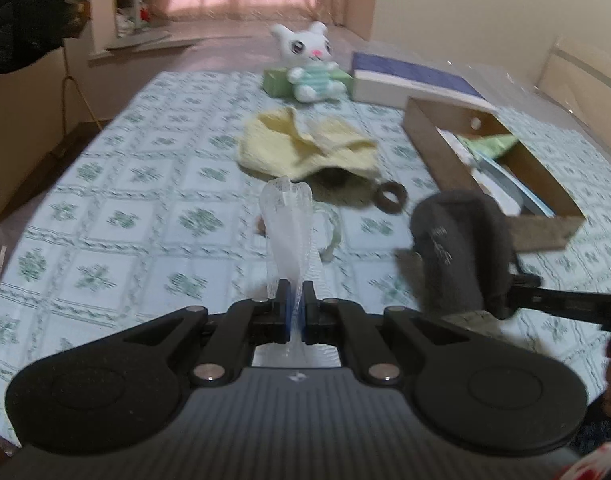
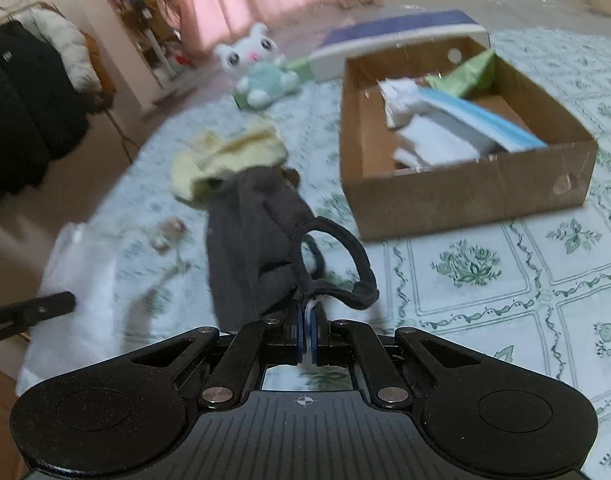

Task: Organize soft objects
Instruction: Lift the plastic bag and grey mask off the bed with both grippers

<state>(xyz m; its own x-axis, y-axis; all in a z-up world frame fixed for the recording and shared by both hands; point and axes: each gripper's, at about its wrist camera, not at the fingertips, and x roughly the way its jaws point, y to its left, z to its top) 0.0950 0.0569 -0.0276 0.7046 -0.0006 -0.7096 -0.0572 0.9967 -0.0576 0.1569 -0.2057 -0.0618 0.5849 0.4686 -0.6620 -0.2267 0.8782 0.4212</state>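
In the left wrist view my left gripper (image 1: 295, 286) is shut on a white, translucent face mask (image 1: 285, 220) that stands up from its fingers above the bed. To its right hangs a dark grey face mask (image 1: 461, 248), held by my right gripper, whose black finger (image 1: 553, 294) reaches in from the right edge. In the right wrist view my right gripper (image 2: 307, 308) is shut on the seam of that grey mask (image 2: 249, 240), its ear loop curling to the right. The white mask (image 2: 81, 280) shows blurred at the left, beside the left gripper's finger (image 2: 41, 308).
An open cardboard box (image 2: 465, 196) with white, blue and green soft items stands on the patterned bedspread (image 2: 485, 300) to the right. A yellow knit cloth (image 1: 305, 144), a brown ring (image 1: 391, 197) and a white plush bunny (image 1: 309, 64) lie farther back. A blue-topped box (image 1: 405, 76) sits behind.
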